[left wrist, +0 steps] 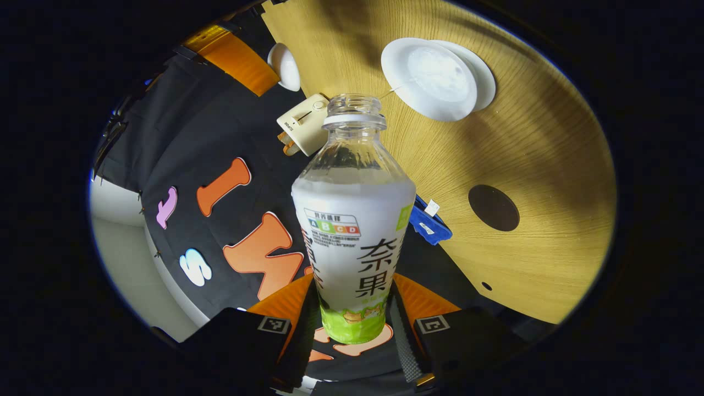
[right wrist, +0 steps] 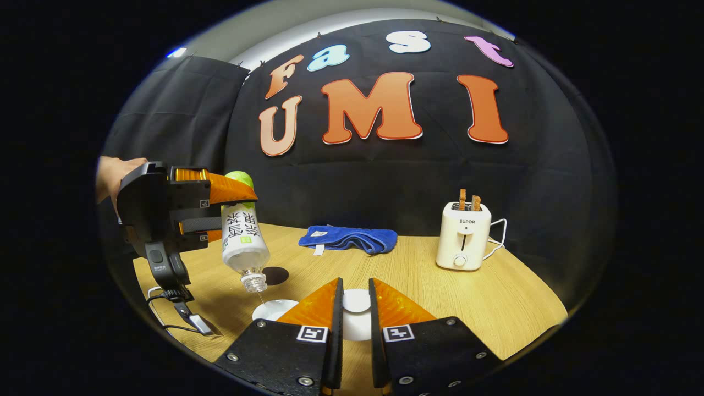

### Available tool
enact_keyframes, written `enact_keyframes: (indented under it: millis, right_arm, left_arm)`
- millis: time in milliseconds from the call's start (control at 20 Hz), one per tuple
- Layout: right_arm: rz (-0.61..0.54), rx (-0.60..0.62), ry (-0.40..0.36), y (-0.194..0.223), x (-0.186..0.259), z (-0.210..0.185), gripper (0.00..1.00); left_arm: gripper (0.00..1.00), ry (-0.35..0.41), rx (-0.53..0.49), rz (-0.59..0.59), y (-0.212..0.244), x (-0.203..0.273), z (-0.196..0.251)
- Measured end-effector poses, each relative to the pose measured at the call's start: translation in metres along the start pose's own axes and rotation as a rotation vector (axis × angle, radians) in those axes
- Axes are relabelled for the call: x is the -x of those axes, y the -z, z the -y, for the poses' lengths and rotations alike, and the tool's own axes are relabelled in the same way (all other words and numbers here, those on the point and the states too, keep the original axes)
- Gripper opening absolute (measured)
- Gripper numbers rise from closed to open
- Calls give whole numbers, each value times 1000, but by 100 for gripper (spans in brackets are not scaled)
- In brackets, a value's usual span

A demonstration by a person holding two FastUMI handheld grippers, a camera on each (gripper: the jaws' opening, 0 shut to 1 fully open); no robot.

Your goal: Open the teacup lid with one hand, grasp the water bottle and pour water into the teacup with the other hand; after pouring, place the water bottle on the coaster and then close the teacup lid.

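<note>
I am counting one water bottle (right wrist: 245, 237) tipping mouth-down at the left, one teacup (right wrist: 273, 309) sitting below it, and one lid (right wrist: 356, 301) showing between the near fingers. I am seeing one dark coaster (left wrist: 493, 207) lying on the one wooden table (right wrist: 495, 297), one blue cloth (right wrist: 348, 238) lying far back, one toaster (right wrist: 463, 235) standing right, two toast slices (right wrist: 468, 201) sticking up from it.

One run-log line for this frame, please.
phase: pouring | left tool: shut on water bottle, neck-down over teacup | right tool: shut on lid, off teacup | coaster: awaiting bottle
</note>
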State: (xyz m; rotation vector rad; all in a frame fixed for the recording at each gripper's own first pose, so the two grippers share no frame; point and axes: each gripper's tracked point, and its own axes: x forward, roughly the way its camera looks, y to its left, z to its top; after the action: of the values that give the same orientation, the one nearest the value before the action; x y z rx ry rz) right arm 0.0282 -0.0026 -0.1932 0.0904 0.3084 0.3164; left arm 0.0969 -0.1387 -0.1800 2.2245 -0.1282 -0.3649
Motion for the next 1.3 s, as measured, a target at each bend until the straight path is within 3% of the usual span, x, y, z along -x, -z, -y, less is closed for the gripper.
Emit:
enact_keyframes:
  millis: [150,200,350,500,750,850,950,1000,1100,1250,1300]
  right_arm:
    - [-1,3,4,1,2,0,22]
    - [3,4,6,-1,2,0,22]
    - [12,-1,2,-6,4,-2,22]
    - [20,-1,4,-12,4,-4,22]
    - [33,22,21,-21,5,-4,22]
    - [34,21,25,-23,5,-4,22]
    - [37,19,25,-27,4,-7,22]
    - [38,23,24,-29,4,-9,22]
    - [41,33,23,-32,4,-12,22]
    - [30,43,7,-29,1,-23,22]
    - [25,52,3,-27,1,-27,17]
  left_arm:
    - [67,-24,57,25,-2,-3,6]
    - [70,-22,94,27,-1,-5,10]
    - [66,-48,226,32,-4,-6,22]
    - [66,-121,404,43,1,0,17]
    - [65,-358,613,16,45,16,-37]
    - [70,-448,716,-9,66,25,-48]
    - [65,-510,843,-47,90,29,-53]
    - [68,-534,916,-62,100,28,-54]
    - [65,-557,1067,-94,116,27,-48]
    - [67,-522,1303,-124,119,20,-27]
    - [68,-505,1394,-132,119,16,-19]
